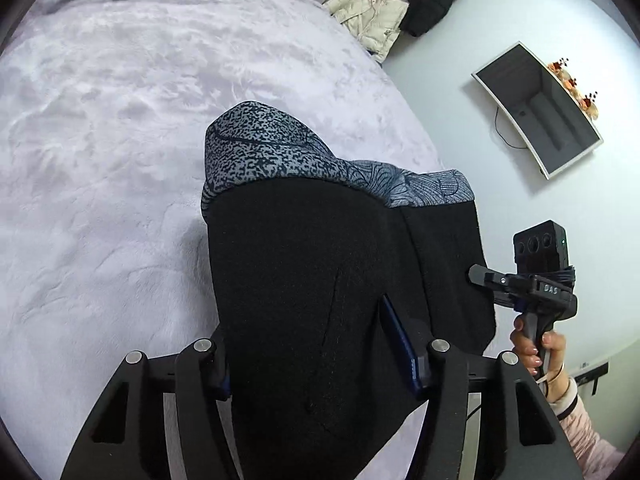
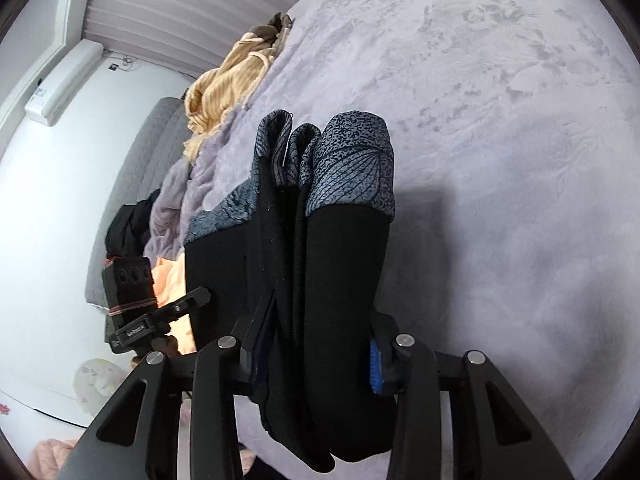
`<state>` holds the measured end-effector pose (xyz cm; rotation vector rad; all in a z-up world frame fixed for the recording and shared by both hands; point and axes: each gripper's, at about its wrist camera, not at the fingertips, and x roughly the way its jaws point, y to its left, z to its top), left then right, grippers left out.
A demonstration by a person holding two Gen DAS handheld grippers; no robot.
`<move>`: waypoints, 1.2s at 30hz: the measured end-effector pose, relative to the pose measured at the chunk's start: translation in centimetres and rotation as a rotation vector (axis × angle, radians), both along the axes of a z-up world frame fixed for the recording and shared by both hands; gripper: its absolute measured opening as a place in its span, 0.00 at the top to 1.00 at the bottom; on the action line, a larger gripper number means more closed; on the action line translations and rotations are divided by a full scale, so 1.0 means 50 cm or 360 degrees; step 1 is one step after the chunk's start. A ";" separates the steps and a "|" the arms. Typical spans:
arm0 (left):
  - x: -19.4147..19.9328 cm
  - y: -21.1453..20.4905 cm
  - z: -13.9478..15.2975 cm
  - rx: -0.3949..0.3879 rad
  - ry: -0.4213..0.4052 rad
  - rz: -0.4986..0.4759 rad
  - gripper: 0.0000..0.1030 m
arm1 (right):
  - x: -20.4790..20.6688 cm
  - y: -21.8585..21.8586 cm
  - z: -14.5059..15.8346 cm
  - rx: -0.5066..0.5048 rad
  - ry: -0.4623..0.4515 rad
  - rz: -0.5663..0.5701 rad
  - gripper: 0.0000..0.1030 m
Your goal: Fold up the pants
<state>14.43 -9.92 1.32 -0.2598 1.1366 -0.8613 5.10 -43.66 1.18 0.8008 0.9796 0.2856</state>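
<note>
Pants (image 1: 320, 280) clamped in left gripper (image 1: 320, 360) and right gripper (image 2: 316, 360), beside bed edge, blanket (image 1: 120, 140) beyond.

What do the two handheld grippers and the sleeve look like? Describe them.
Both grippers are matte black. The left gripper and right gripper have angular linkage arms with cut-out slots, silver pivot bolts and blue ribbed pads. Each carries a black camera box with three round lenses and a pistol-style handle. The sleeve is pale pink and fuzzy.
</note>
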 end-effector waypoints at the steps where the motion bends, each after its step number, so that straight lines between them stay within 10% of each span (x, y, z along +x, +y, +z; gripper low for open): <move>1: -0.017 0.007 0.020 0.0032 -0.0047 -0.0011 0.41 | -0.009 0.016 0.014 0.0011 -0.0010 0.0021 0.60; 9: -0.115 0.142 0.110 0.0163 -0.0237 0.0073 0.40 | -0.061 0.123 0.048 0.0142 -0.0117 0.0095 0.60; 14: -0.146 0.196 0.034 0.0552 -0.0280 0.0310 0.33 | -0.041 0.183 -0.038 -0.0202 0.0171 0.0011 0.52; 19: -0.169 0.234 0.068 0.0536 -0.0389 0.0372 0.33 | -0.098 0.178 0.013 -0.0387 0.0037 -0.0091 0.51; 22: -0.160 0.205 0.099 0.0535 -0.0520 0.0420 0.13 | -0.134 0.189 0.078 -0.0485 -0.0116 -0.0105 0.75; 29: -0.183 0.108 0.057 0.0575 -0.0595 0.0388 0.10 | -0.126 0.296 0.077 -0.0637 -0.0161 -0.0004 0.74; 36: -0.220 0.061 -0.017 0.0789 -0.0680 0.0377 0.00 | -0.182 0.257 -0.023 -0.0332 -0.0197 -0.0259 0.74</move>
